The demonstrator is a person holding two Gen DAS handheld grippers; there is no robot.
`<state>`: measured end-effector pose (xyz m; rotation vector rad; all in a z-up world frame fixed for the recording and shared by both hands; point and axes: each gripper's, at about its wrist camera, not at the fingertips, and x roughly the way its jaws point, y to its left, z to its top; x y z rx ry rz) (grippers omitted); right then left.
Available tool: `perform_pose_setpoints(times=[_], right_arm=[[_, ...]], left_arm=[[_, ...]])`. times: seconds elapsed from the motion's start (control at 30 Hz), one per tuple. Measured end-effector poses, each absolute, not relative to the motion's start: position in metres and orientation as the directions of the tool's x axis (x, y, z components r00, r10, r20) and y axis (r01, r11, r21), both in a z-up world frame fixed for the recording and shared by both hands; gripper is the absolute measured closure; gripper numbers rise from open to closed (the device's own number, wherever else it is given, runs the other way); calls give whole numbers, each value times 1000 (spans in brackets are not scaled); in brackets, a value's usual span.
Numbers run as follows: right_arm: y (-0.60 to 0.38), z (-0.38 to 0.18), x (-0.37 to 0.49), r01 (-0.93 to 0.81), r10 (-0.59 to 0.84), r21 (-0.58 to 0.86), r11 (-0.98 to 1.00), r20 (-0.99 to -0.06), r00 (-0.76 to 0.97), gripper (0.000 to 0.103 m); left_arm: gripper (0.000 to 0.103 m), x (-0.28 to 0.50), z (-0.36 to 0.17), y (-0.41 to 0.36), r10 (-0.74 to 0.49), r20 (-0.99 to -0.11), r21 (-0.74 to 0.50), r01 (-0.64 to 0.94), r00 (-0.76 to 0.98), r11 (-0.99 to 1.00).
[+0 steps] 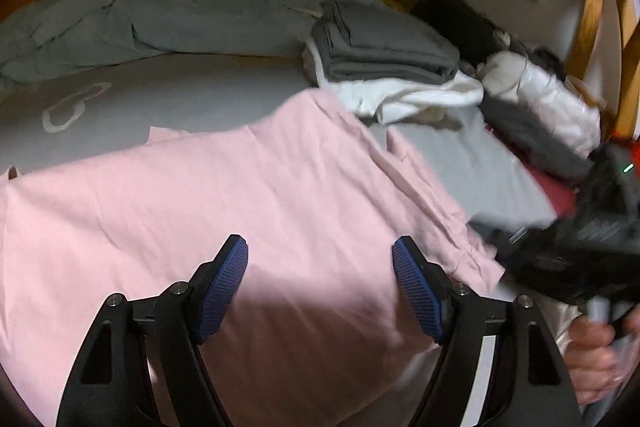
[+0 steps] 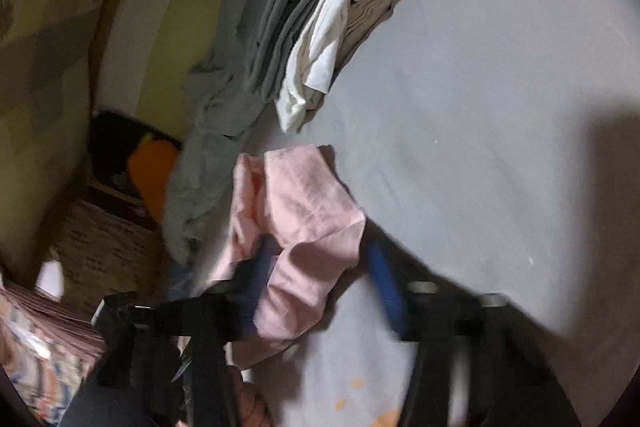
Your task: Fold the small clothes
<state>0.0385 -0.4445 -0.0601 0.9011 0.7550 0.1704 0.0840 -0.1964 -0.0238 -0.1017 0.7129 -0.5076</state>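
— What is seen to be largest?

— A bed (image 1: 180, 107) covered with a grey sheet. A crumpled grey blanket (image 1: 160, 15) is heaped along its far side.

— And where is the garment found?

— A pink garment (image 1: 240, 195) is spread nearly flat across the near part of the sheet. One end of it is bunched and lifted at the right side. Beyond it, a stack of folded clothes (image 1: 380, 47) is set on the sheet, grey pieces on top of white ones. The stack is just beside the pink cloth's far edge.

— How are the tongs held?

— The left tongs (image 1: 320, 241) are held wide over the middle of the pink garment, with nothing between the blue pads. The right tongs (image 2: 320, 251) are shown blurred. Their fingers are seen apart, with the bunched pink end gathered between them and draped against one pad. Whether the cloth is pressed by both pads cannot be told.
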Motion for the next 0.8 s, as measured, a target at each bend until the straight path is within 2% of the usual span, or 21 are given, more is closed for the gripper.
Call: perform_pose_setpoints(times=[0.07,0.13,0.27,0.3,0.37,0.4,0.43,0.47,0.53,0.63,0.67,0.7,0.77,0.8], right_arm=[[-445,-60,38,197,397,748,634,-533,747,98],[-451,-51,28,181,374,764,619,-490,787,99],[-463,-14,-3,156,226,711,686,-411,883,100],[-467,-6,-12,175,172,689,704,-404,898,103],[-479,13,-32,305,-47,582,754,-415,909,103],[-482,17,-37,334,-91,557,760,-418,904,103],[-489,19,-39,344,-94,545,764,-434,896,103],[-497,16,-38,313,-35,567,761,-447,894,103],[-504,7,-39,290,52,647,705,-455,889,103],[-508,-7,-43,264,141,740,619,-436,889,101],[-505,-9,-44,269,149,737,620,-447,882,90],[-497,-11,-43,277,150,725,630,-464,873,67],[-487,-15,-44,264,162,720,641,-463,871,40],[-487,-16,-49,251,180,722,645,-463,868,40]], left_arm=[[28,85,-27,-196,-493,-604,-279,414,626,867],[28,86,-28,-194,-502,-608,-289,418,615,861],[27,83,-27,-190,-534,-591,-316,435,605,843],[25,85,-29,-191,-548,-604,-331,443,579,833],[25,87,-31,-193,-561,-618,-337,459,551,822],[25,85,-30,-195,-562,-622,-326,473,545,819],[25,82,-31,-199,-565,-629,-308,497,534,812],[26,75,-30,-204,-577,-627,-285,536,523,795],[32,60,-24,-213,-643,-584,-270,629,496,729],[32,48,-15,-227,-674,-532,-247,667,513,703],[32,49,-15,-236,-652,-551,-228,657,522,719],[32,53,-16,-246,-629,-573,-213,645,526,734],[32,59,-17,-254,-609,-587,-210,626,534,751],[36,61,-16,-254,-617,-575,-227,620,537,751]])
